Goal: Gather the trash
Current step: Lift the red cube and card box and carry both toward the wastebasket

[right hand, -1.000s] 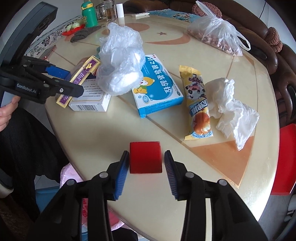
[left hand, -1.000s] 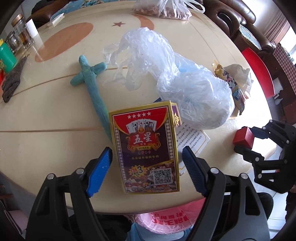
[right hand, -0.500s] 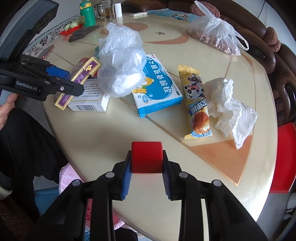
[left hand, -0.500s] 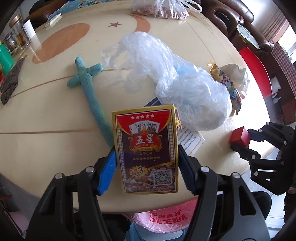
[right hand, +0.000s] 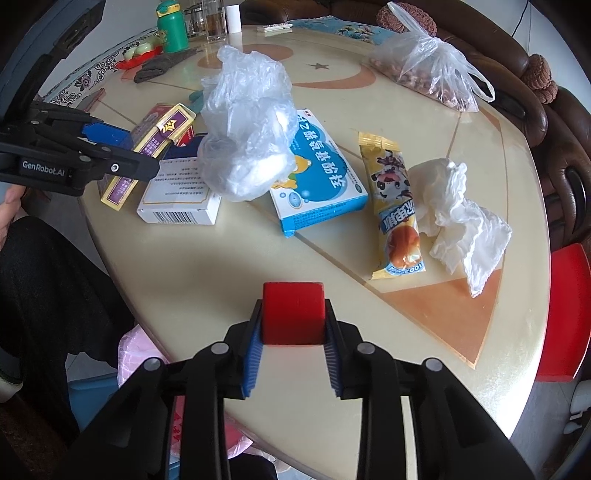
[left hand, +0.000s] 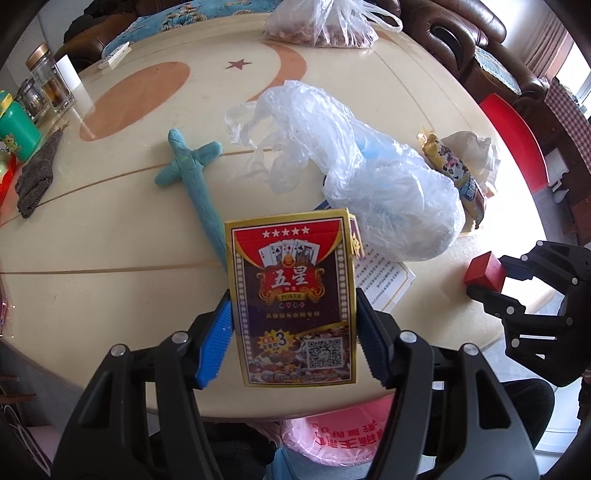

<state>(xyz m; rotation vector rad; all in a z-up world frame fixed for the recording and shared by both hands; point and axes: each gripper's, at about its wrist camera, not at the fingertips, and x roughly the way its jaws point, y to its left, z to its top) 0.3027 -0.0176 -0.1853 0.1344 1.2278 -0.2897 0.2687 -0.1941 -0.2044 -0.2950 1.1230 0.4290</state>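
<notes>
Both grippers pinch — left gripper (left hand: pixel 293 328) the card box (left hand: pixel 293 302), right gripper (right hand: pixel 291 334) the red block (right hand: pixel 293 312); block's underside hidden.

A round cream surface (right hand: pixel 229 266) with orange crescent and star inlays fills the room's middle. Dark brown leather sofas (right hand: pixel 532 96) curve behind it, with a red chair (left hand: pixel 513 136) beside. Daylight glares from a window (left hand: pixel 581 88).

Green bottle (right hand: pixel 171 27), glass jars (left hand: pixel 44 86), grey cloth (left hand: pixel 35 177) at table's far edge.

Left tongs (left hand: pixel 293 325) clamp card box (left hand: pixel 293 299); right tongs (left hand: pixel 495 280) grip red block (left hand: pixel 482 271).
</notes>
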